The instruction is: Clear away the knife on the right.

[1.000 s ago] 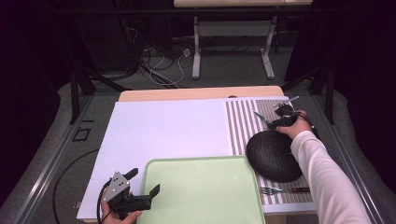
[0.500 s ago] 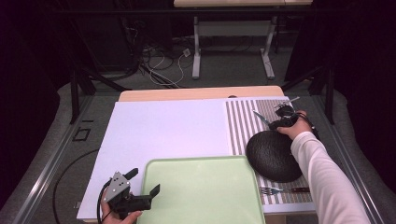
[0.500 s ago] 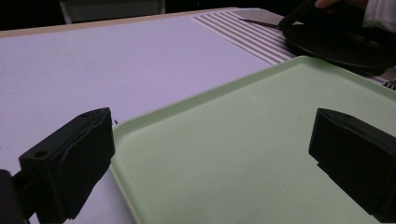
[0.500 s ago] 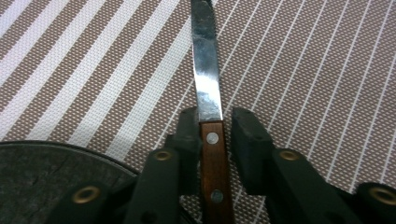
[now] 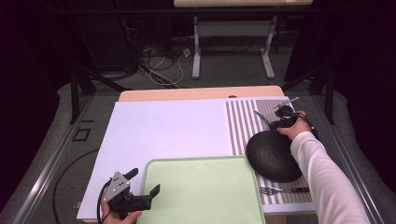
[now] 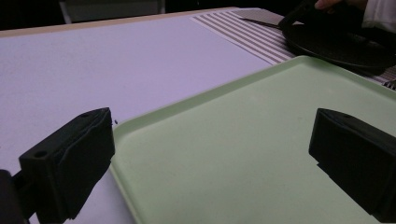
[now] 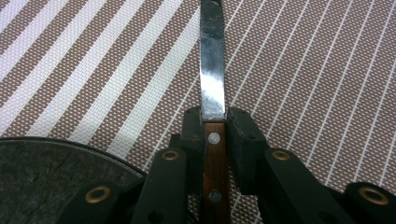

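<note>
Right gripper has just been closing and now pinches the knife by its wooden handle, just beyond the black plate, likely to lift it clear.

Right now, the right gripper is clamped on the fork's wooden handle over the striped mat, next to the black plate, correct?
Not quite: the right gripper grips a knife, not a fork. The right gripper view shows its blade running out over the striped mat, beside the black plate.
</note>
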{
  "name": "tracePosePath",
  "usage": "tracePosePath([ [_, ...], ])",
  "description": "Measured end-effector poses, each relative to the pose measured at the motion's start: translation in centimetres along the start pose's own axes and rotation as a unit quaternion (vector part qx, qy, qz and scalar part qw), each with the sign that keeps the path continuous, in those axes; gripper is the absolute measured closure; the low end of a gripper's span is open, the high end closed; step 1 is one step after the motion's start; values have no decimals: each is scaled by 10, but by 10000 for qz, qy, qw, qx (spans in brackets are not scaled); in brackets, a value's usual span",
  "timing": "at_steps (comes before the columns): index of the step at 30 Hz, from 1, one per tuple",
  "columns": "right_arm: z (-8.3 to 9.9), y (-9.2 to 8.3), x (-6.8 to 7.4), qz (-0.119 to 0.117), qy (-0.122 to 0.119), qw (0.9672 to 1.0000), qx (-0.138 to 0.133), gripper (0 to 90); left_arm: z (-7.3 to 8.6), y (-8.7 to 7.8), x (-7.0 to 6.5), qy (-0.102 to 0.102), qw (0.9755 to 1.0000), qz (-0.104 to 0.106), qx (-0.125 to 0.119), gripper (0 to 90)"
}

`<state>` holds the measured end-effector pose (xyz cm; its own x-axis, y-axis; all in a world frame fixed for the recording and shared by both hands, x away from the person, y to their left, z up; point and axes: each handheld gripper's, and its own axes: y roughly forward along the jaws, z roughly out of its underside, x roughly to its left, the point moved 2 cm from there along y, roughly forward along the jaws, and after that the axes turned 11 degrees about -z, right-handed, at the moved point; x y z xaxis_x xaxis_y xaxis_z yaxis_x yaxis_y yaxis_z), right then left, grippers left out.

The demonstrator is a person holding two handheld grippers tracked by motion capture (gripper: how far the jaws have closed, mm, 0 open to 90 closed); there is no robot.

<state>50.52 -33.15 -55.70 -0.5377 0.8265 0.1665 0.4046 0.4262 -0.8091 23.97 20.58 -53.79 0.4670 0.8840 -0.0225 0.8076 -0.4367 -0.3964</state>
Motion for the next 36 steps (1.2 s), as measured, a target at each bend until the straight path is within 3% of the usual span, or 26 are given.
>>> tracePosePath([
  [9, 1, 0, 0, 45, -93, 9999, -12, 772, 0, 0, 0, 3, 10000, 5, 3, 6],
  [18, 2, -1, -1, 44, -28, 10000, -46, 773, 0, 0, 0, -15, 10000, 2, 3, 7],
  [29, 9, -16, -19, 301, 89, 9994, -136, 773, 0, 0, 0, -50, 10000, -8, 13, 6],
  [36, 14, -25, -27, 300, 212, 9990, -248, 773, 1, 1, 0, -55, 10000, -11, 30, 6],
])
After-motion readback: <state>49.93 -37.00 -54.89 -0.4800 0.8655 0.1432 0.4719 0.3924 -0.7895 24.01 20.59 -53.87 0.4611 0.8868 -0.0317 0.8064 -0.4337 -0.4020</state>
